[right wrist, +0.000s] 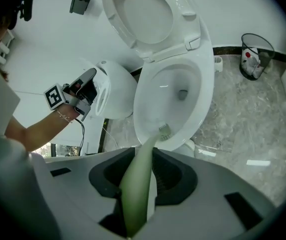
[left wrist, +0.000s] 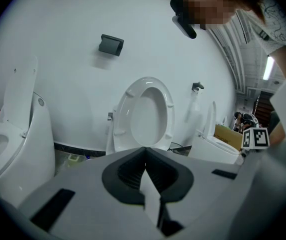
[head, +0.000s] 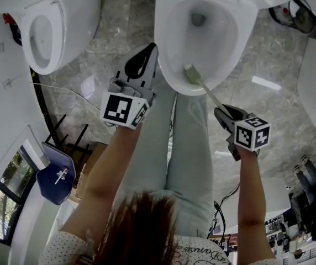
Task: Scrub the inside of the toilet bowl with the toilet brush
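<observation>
A pale green plastic toilet brush (head: pixel 191 74), with a long thin handle and a small bristled head, reaches into a white ceramic toilet bowl (head: pixel 166 48). Its head lies against the near inner wall just under the front rim, well above the dark drain opening at the bottom. The right gripper (head: pixel 227 116) pinches the far end of the handle, its two dark jaws pressed onto the green shaft. The brush is probably light. Its handle looks stiff enough to push with, though slim enough to flex a little, and the smooth plastic could twist or slide in the jaws under hard scrubbing. Holding the very end gives reach, but a grip nearer the head would likely give firmer control. The bristles seem soft, the glazed bowl hard and slick. The left gripper (head: pixel 147 57) is raised to the left of the bowl, its jaws pressed together on nothing. The white seat and lid (right wrist: pixel 148 14) stand raised. Grey marbled floor (head: pixel 279 54) surrounds the bowl, and another white toilet (head: pixel 53 26) stands to the left.
</observation>
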A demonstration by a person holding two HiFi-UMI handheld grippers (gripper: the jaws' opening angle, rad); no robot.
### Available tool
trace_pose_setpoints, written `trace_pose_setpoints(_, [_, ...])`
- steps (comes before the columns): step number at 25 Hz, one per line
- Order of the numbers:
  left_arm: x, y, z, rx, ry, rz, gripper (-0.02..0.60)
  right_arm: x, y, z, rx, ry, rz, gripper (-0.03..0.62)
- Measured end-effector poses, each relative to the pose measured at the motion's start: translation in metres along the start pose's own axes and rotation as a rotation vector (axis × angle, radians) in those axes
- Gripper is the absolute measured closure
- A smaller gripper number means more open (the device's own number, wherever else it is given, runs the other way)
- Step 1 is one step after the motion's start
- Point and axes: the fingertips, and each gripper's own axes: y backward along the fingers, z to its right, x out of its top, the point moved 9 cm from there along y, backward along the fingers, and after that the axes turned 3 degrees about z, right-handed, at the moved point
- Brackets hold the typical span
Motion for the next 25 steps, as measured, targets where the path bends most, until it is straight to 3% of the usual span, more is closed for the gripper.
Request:
trace_pose_setpoints(8, [0.004, -0.005, -0.004, 0.007, -0.002, -0.003, 0.578, 0.019, 0.014, 0.005, -0.118, 0.113, -0.062, 0.473])
trace_pose_setpoints(25, [0.011, -0.025, -0.014, -0.017, -0.009, -0.014, 0.578, 0.049, 0.02, 0.008, -0.196, 0.199, -0.092, 0.473])
